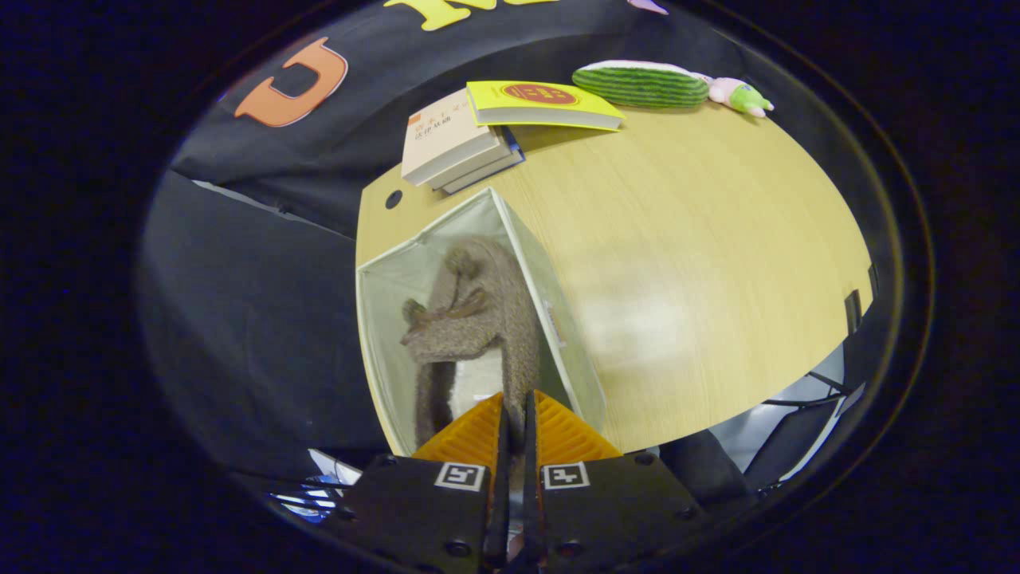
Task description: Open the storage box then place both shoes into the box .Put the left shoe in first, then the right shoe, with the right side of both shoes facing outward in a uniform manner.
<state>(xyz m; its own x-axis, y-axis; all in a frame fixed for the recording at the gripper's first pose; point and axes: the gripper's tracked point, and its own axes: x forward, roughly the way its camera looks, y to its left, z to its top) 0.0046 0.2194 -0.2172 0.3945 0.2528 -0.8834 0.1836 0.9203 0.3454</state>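
Jaws pinch furry shoe (478,319) inside open storage box (558,311).

Bright overhead light, strong fisheye curvature

A soft white glare patch sits on the pale wooden table (701,263) at 3 o'clock of the open grey fabric storage box (558,319); its edges bow, surroundings dim.

Recording booth, desk-style setup: black cloth wall (263,263) behind wooden worktop (701,263); cable hole (394,199) in worktop; stacked books (458,143) at worktop's far edge, plush toys (641,84) beside them.
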